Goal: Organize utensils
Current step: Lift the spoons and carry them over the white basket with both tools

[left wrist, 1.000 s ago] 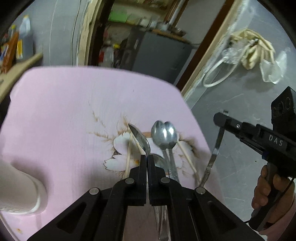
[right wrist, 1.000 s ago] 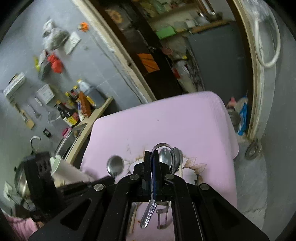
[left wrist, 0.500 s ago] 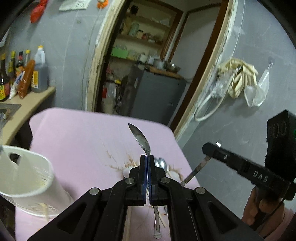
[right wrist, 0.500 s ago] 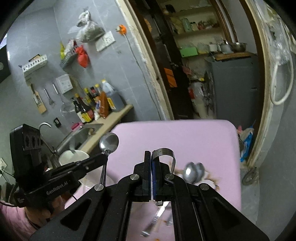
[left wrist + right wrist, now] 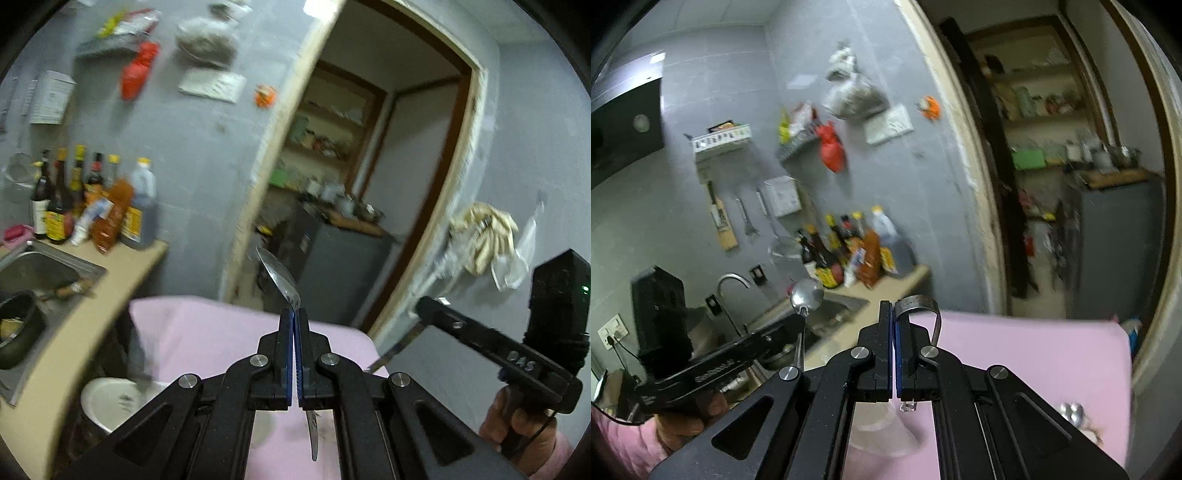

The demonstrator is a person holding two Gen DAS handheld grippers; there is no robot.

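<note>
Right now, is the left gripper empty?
No, the left gripper is shut on a metal spoon, whose bowl sticks up above the fingertips.

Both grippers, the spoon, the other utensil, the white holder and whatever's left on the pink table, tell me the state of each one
Left gripper: shut on the spoon.
Spoon: lifted off the table, bowl up, handle hanging below the jaws.
Right gripper: shut on the looped metal utensil.
Looped metal utensil: held in the air, loop end up.
White holder: upright at the table's near left corner, contents unclear.
Spoons on the pink table: lying flat, untouched.
</note>
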